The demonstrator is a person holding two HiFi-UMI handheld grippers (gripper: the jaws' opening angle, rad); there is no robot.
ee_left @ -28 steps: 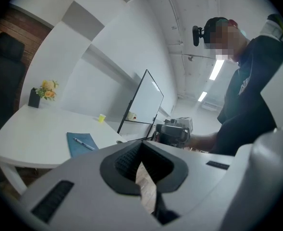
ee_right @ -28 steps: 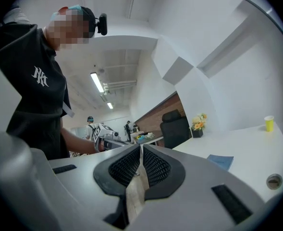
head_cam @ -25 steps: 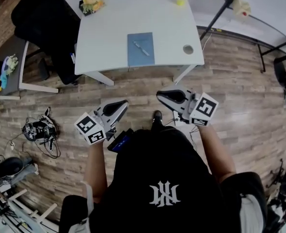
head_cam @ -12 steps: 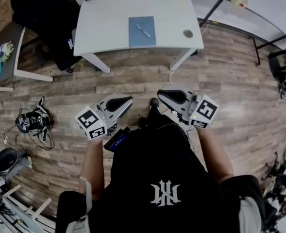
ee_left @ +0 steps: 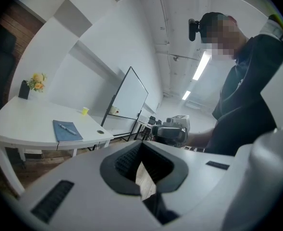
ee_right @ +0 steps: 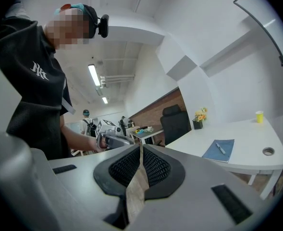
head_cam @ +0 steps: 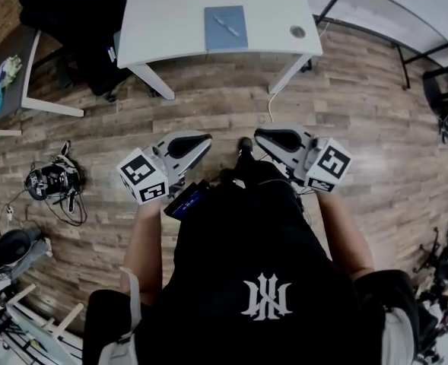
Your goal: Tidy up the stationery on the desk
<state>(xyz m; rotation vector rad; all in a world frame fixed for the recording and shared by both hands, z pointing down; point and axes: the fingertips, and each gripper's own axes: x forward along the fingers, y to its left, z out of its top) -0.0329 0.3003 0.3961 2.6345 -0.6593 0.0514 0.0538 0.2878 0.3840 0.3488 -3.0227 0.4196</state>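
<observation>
The left gripper (head_cam: 201, 139) and right gripper (head_cam: 263, 136) are held side by side above a wooden floor (head_cam: 208, 97), each with jaws closed together, holding nothing. Well ahead of both, a white desk (head_cam: 170, 29) carries a blue notebook (head_cam: 216, 40) with a pen (head_cam: 225, 26) on it.

A desk (head_cam: 170, 21) fills the upper centre of the head view; on it lies a notebook (head_cam: 216, 38), a pen (head_cam: 227, 26) atop that; a chair (head_cam: 56, 6) stands upper left; left gripper (head_cam: 203, 140) and right gripper (head_cam: 262, 137) sit side by side mid-frame, below the desk.
</observation>
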